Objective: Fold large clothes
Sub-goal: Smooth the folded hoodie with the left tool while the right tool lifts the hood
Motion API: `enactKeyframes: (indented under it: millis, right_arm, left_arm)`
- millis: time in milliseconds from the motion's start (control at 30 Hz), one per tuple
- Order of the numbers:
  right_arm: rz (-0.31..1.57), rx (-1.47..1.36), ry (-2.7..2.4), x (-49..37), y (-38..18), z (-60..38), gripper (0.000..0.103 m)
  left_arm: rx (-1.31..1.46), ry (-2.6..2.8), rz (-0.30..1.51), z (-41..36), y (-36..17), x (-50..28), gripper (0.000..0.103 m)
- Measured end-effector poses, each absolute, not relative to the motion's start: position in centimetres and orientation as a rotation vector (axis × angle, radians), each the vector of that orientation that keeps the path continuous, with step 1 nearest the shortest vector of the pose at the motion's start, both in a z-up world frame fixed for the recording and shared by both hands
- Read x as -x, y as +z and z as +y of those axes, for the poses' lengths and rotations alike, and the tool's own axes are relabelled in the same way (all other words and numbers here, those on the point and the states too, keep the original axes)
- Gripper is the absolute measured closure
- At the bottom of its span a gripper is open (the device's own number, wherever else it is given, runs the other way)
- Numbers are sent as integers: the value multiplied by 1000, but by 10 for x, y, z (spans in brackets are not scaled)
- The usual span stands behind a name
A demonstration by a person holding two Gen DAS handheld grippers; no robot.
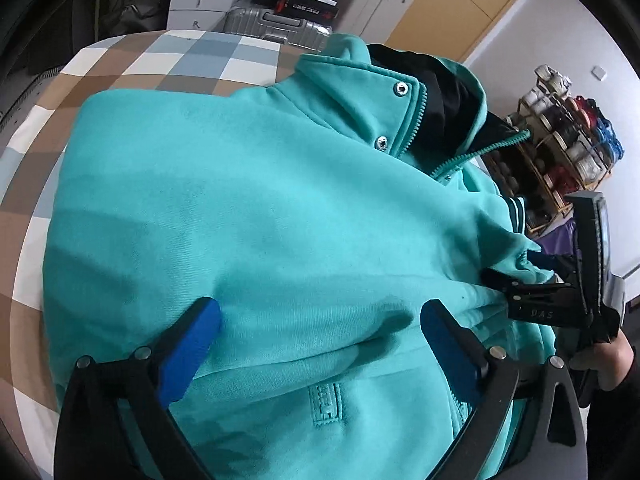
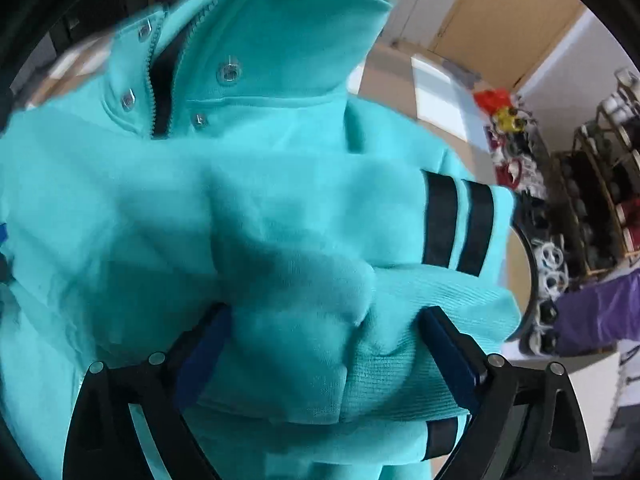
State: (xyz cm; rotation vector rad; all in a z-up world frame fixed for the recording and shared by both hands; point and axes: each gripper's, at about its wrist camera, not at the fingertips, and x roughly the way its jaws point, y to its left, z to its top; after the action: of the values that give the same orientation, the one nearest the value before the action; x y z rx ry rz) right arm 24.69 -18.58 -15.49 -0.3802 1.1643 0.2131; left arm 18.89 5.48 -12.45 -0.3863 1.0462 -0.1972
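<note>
Jacket (image 1: 248, 208) laid folded on checked table (image 1: 132, 60), collar pointed away from both grippers. Left gripper (image 1: 320, 344) spread wide over body panel; right gripper (image 2: 324, 344) spread around bunched hem, unclamped.

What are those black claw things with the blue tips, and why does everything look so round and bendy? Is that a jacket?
Those claws are grabbing tools. A person holds one in each hand, and each has a small camera looking along its two fingers. The lens is very wide, so everything bends.

One picture comes from the left gripper, the other from the right gripper. You can also spot the right tool at the side of the left picture.

Yes, it is a turquoise jacket with snap buttons, a zip and dark stripes on the cuff. It lies folded on a checkered cloth.

Both claws are wide open over the jacket. The fabric bulges up between the fingers, but nothing is pinched.
</note>
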Motion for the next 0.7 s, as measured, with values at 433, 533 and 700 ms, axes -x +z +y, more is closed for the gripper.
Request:
enactKeyframes:
  millis: [433,533,700]
  right_arm:
    - [976,130,327,-251,-40,-208,6]
    - [893,105,257,-285,-11,-201,4]
    - [950,85,191,-367,-24,-176,4]
  left_arm:
    - [639,-179,1031,94,-112,-162,5]
    - [533,-226,1005,90,-113,-166,5]
    - [553,-252,1063,97,-131,-172,5]
